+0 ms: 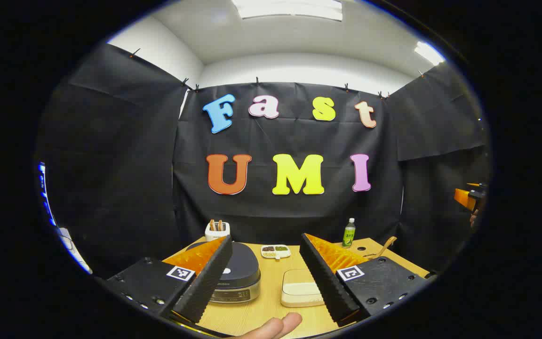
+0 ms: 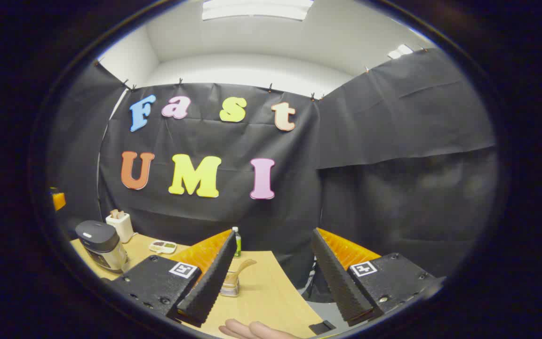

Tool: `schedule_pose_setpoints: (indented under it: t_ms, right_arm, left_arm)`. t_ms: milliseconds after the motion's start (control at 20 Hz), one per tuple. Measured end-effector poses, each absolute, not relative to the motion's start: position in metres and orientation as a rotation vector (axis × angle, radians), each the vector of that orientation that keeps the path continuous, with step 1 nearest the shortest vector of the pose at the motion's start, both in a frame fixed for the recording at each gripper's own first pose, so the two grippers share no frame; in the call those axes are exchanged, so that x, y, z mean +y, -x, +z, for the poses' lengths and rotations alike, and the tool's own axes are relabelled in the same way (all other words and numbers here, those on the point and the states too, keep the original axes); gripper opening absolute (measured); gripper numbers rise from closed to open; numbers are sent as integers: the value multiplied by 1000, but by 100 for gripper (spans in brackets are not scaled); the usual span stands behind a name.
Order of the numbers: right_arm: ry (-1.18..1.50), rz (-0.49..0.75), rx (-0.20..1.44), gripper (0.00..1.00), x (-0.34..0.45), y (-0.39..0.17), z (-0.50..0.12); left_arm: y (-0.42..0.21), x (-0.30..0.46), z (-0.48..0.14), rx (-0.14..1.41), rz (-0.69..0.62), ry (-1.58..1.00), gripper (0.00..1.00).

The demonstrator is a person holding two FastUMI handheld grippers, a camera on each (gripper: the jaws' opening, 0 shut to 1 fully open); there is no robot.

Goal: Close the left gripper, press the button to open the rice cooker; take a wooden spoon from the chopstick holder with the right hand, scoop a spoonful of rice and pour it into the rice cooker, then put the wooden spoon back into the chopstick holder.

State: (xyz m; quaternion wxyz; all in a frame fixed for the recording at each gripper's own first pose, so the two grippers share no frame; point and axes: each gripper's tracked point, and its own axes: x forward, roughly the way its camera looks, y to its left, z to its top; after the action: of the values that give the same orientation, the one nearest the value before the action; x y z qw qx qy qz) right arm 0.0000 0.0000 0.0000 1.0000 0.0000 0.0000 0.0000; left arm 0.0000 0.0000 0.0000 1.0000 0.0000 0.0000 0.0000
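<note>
- L gripper [image 1: 266, 278]: jaws wide apart, nothing between them, held above the near edge of the wooden table [image 1: 261, 315]. Fingertip of the holding hand [image 1: 275, 327] shows at the bottom of the left gripper view.
- R gripper [image 2: 271, 282]: jaws also wide apart, empty, over the table's right end. Part of a hand [image 2: 252, 329] shows at the bottom of the right gripper view.
- In the left gripper view the other gripper's body [image 1: 471, 197] peeks in at far right, well apart from the table items; can't tell its jaw state from there.
- Rice cooker [image 1: 235, 273]: lid down, sits left of centre on the table, partly behind the L gripper's left finger. In the right gripper view it's far left, near the table's back corner.
- Chopstick holder [image 1: 217, 230]: white, upright, just behind the cooker at the back edge; wooden handles [image 1: 215, 224] stick out of the top. Can't tell which one is the spoon.
- White rectangular container [image 1: 300, 287]: right of the cooker, near the front, partly behind the L gripper's right finger. Contents not visible.
- Small divided dish [image 1: 275, 251]: back centre, between cooker and bottle, holds dark and greenish bits.
- Green bottle [image 1: 349, 233]: upright, back right of the table.
- Wooden-handled brush [image 2: 233, 280]: lies on the table's right part, handle tilted up, beside the R gripper's left finger.
</note>
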Motion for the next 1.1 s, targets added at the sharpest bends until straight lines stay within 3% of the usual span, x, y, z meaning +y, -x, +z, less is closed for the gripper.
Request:
schedule_pose_setpoints:
  t_ms: [1100]
  right_arm:
    - [-62,95,3,99,16,25,-4]
  left_arm:
    - [-10,45,-7,12,115,-14,95]
